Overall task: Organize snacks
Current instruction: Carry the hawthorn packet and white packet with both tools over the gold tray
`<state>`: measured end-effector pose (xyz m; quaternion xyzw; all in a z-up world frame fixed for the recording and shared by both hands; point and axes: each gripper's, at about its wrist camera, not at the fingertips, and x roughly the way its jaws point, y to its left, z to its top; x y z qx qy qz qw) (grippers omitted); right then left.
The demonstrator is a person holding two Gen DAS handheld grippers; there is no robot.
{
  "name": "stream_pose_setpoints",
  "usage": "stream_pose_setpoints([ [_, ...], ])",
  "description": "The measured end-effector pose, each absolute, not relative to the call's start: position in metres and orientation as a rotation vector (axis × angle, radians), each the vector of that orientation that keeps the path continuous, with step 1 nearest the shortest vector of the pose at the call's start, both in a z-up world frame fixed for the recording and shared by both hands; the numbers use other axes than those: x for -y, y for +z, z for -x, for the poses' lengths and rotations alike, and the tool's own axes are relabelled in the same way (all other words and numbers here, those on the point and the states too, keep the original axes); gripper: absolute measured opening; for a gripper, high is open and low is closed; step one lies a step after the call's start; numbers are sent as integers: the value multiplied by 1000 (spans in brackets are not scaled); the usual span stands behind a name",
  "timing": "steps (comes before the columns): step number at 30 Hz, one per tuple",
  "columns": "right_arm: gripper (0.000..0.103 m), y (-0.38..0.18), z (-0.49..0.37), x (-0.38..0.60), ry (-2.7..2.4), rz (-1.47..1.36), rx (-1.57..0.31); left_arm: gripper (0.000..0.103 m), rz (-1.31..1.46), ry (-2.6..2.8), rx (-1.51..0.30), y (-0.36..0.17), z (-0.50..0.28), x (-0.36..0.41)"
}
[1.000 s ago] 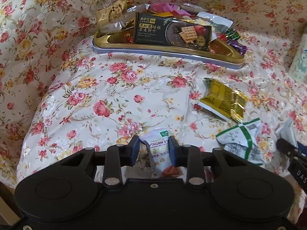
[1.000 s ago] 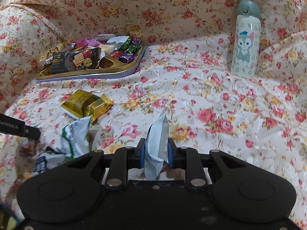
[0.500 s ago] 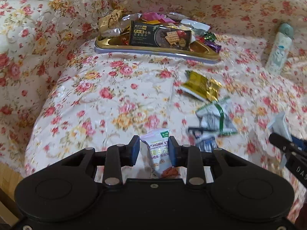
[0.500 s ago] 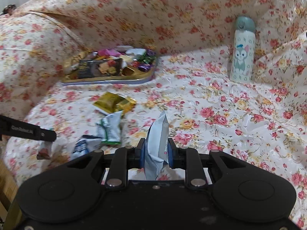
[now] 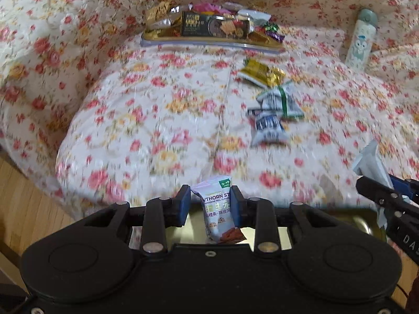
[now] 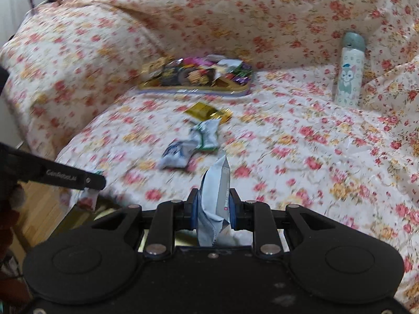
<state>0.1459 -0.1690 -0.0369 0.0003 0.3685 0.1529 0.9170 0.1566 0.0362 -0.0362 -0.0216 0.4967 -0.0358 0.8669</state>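
Observation:
My left gripper is shut on a white hawthorn snack packet, held upright between its blue pads. A pale blue and silver packet stands edge-on in my right gripper, which is shut on it. Both hang over the near edge of the flowered sofa seat. Part of a gold tray shows beneath them. At the seat's far end a second gold tray is piled with snacks. Between the two lie a gold packet, a green-and-white packet and a blue-and-white packet.
A pale cartoon-print bottle stands upright at the back right against the sofa back. Wooden floor shows to the left below the seat. In the left wrist view the right gripper reaches in from the right edge.
Both grippers have drawn back from the far tray and risen a little, each keeping its packet. The loose packets now look farther away, and the near gold tray has come into view below.

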Motion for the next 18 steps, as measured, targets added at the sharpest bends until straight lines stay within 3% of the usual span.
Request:
stream_pose_setpoints([
  [18, 24, -67, -107, 145, 459, 11, -924, 41, -12, -69, -1147, -71, -139, -25],
])
